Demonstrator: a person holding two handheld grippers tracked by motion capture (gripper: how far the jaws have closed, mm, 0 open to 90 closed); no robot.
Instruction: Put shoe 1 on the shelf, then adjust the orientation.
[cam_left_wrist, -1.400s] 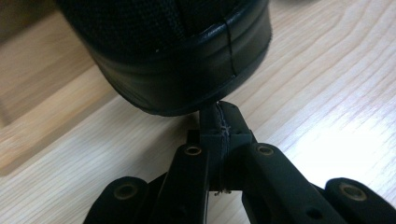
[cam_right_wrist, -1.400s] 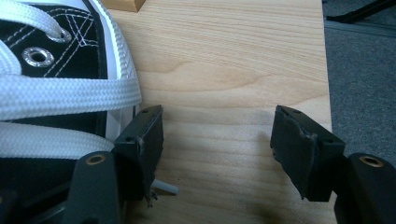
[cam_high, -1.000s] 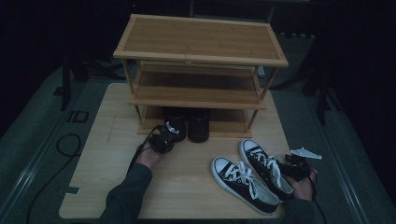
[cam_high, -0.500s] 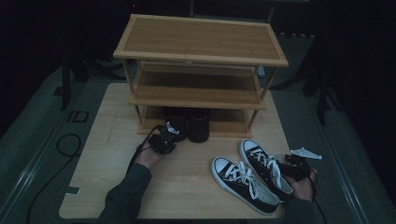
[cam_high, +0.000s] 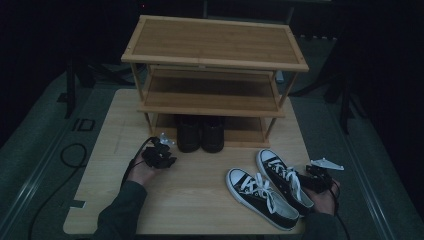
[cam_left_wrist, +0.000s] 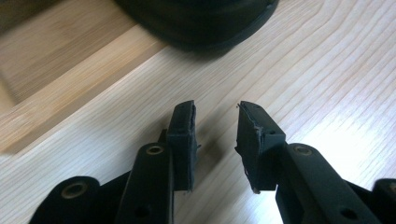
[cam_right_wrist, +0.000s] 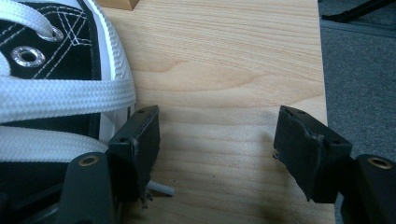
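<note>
With the left gripper (cam_left_wrist: 215, 135) just opened and empty beside the black shoes (cam_high: 201, 134) on the rack's bottom shelf (cam_high: 245, 136), they could be nudged askew during withdrawal.

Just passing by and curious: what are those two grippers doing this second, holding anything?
Left gripper: jaws have just been opening, nothing between them, close to the dark shoes.
Right gripper: open, empty, beside the black sneaker.
</note>
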